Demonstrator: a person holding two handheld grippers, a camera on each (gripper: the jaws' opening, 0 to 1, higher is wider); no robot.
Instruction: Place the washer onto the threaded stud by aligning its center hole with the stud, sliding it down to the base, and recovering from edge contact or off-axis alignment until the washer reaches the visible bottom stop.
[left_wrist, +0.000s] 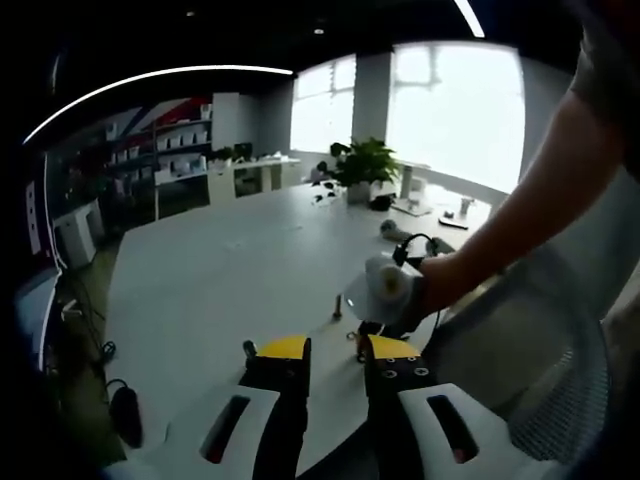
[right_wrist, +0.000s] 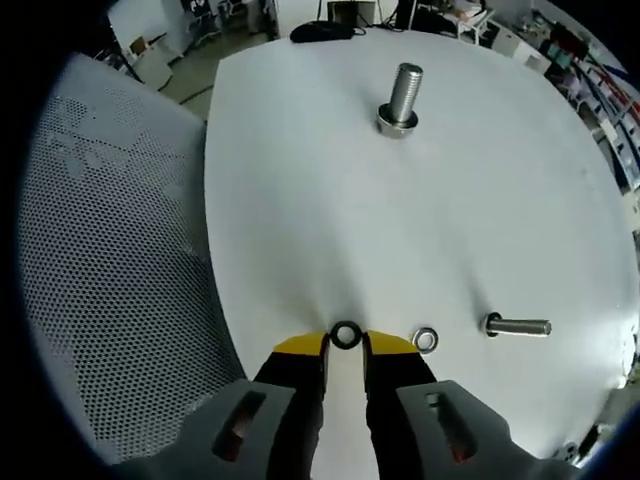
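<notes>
On the big white surface (right_wrist: 330, 200) in the right gripper view, the biggest thing is the mesh chair back (right_wrist: 110, 270) at 9 o'clock, just off the edge. Next comes the threaded stud (right_wrist: 401, 98), standing upright at 12 o'clock with its long side pointing straight up from its wide base. A smaller bolt (right_wrist: 518, 326) lies flat at 4 o'clock, with its long side along the surface.

Your right claw (right_wrist: 345, 350) is at 6 o'clock, open only a little. The dark washer (right_wrist: 345, 335) lies flat at the yellow tips, its hole facing up. I cannot tell if the tips pinch it yet. A shiny nut (right_wrist: 425, 340) sits just beside it, toward 4 o'clock.

In the left gripper view, your left claw (left_wrist: 335, 350) is open a bit and holds nothing. Your other hand (left_wrist: 400, 290) is near it at 1 o'clock, and a potted plant (left_wrist: 362, 165) stands far off at 12 o'clock.

The washer looks small, light, hard and thin. It will likely slip, because it lies flat on a smooth top. I think you should pinch it by its outer rim, on two sides across from each other, and leave the hole free. Then keep it level, so the hole faces down the stud.
</notes>
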